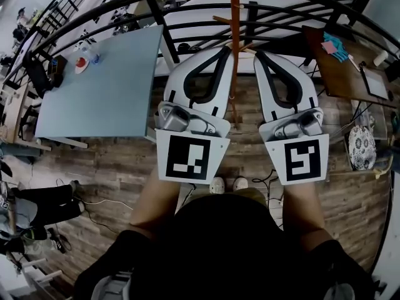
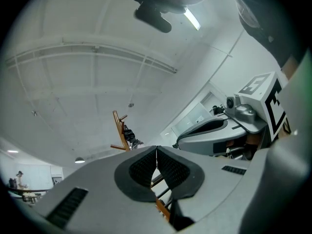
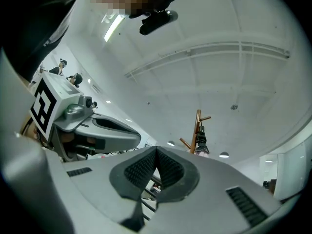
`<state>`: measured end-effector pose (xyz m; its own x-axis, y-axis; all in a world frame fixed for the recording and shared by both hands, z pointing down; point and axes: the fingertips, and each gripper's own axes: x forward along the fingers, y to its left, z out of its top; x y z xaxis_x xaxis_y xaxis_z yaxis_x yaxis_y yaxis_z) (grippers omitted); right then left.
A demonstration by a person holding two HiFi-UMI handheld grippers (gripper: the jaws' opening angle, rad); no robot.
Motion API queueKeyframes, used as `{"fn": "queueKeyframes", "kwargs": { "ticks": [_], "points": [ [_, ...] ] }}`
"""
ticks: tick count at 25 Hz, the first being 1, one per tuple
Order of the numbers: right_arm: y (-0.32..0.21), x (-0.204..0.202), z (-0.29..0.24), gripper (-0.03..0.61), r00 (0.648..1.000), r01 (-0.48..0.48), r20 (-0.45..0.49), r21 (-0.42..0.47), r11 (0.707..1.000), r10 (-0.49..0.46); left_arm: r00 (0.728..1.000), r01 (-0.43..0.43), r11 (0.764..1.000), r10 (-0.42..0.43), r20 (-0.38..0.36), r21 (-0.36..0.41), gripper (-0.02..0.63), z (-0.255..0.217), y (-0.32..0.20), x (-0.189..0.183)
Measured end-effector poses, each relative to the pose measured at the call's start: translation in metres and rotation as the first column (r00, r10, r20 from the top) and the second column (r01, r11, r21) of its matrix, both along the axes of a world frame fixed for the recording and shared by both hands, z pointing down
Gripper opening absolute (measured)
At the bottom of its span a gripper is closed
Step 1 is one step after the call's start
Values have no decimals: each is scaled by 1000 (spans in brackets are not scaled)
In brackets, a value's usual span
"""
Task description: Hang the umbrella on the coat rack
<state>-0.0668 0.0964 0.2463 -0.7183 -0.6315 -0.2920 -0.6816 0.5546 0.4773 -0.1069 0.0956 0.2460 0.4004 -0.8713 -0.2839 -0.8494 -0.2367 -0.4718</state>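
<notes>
Between the pads of my left claw point(image 2: 156, 151) I see nothing; they sit pressed together. My right claw point(image 3: 156, 151) is likewise closed and empty. Side by side, both tilt slightly upward, flanking the wooden coat rack point(image 1: 234, 36). High on its peg hangs the dark folded umbrella point(image 3: 201, 139), clear of both claws.

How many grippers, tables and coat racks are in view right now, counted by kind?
Grippers: 2, the left gripper and the right gripper, both shut and empty.
Tables: 2, the grey-blue table and the brown table.
Coat racks: 1, the wooden coat rack.
Total: 5.
</notes>
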Motion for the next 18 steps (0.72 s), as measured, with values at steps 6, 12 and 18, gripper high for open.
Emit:
{"fn": "queueKeyframes", "kwargs": {
  "ticks": [6, 12, 18],
  "points": [
    [-4, 5, -1, 29, 1000, -6, -4, 10, 1000, 6, 1000, 6, 1000, -6, 3, -10, 13, 3, -3, 4],
    [-2, 5, -2, 29, 1000, 1, -6, 16, 1000, -1, 1000, 17, 1000, -17, 4, -11, 14, 1, -2, 3],
    [0, 4, 2, 29, 1000, -2, -15, 0, 1000, 2, 1000, 8, 1000, -8, -11, -27, 14, 6, 0, 3]
  ]
}}
